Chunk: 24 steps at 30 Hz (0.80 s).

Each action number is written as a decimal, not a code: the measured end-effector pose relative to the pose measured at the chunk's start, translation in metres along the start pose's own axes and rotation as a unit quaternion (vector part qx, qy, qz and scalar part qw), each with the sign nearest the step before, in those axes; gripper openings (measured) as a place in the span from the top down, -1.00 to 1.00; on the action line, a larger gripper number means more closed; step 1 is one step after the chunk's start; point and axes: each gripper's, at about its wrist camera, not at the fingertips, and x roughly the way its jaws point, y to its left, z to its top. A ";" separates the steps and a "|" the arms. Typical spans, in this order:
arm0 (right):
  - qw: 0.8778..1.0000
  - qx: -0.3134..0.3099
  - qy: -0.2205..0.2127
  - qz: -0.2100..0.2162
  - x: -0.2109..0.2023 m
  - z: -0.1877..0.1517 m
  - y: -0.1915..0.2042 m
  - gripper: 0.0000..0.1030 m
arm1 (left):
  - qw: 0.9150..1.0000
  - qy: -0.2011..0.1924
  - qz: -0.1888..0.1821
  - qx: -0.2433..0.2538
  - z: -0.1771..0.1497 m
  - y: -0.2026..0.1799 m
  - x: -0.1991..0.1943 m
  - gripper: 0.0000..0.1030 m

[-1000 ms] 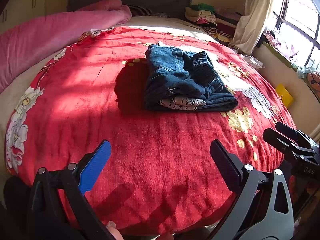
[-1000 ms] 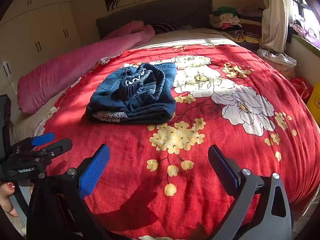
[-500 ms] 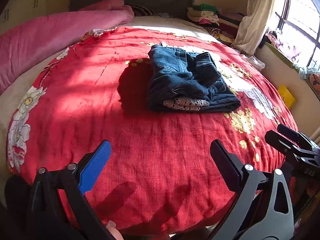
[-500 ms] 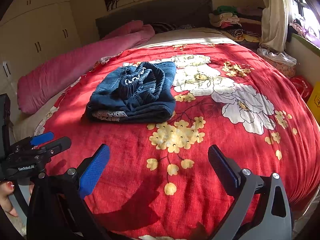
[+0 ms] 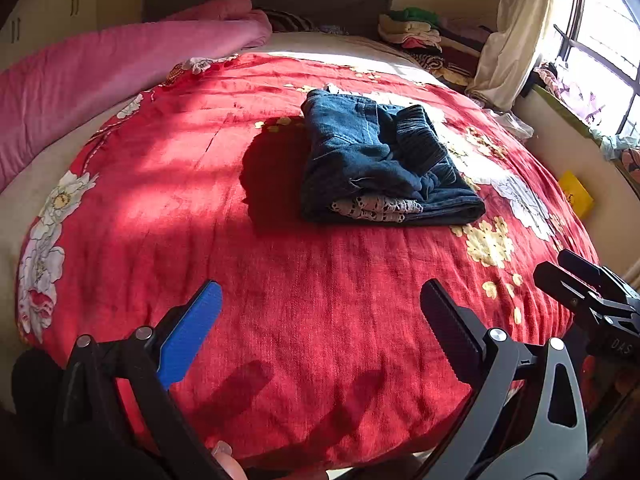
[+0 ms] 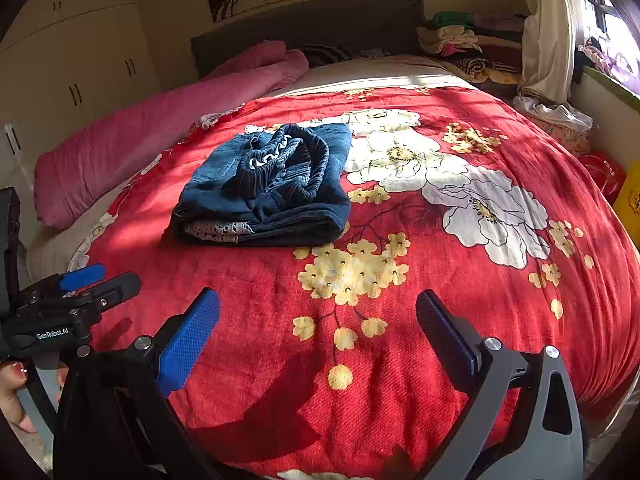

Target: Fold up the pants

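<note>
Dark blue pants (image 5: 384, 164) folded into compact stack, lying mid-bed on red floral blanket (image 5: 288, 312). Left gripper (image 5: 320, 316) and right gripper (image 6: 318, 320) at near edge, well apart from stack; jaws spread, holding nothing. Pink quilt (image 6: 160, 136) far left.

Bed (image 5: 36, 200) w/ red floral blanket (image 5: 320, 320); folded pants (image 5: 380, 164) lie on blanket near centre; pink quilt (image 5: 100, 76) along bed's left side.
</note>
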 end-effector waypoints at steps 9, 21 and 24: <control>1.000 0.001 0.001 -0.001 0.001 0.000 0.000 -0.91 | 1.000 0.003 -0.001 0.003 0.000 -0.001 0.001 -0.81; 1.000 0.015 0.013 -0.019 0.011 0.000 -0.018 -0.91 | 1.000 0.020 0.014 -0.009 0.002 0.012 0.008 -0.81; 0.998 0.035 0.018 -0.039 0.018 0.009 -0.046 -0.91 | 0.999 -0.002 -0.021 -0.040 0.014 0.032 0.003 -0.81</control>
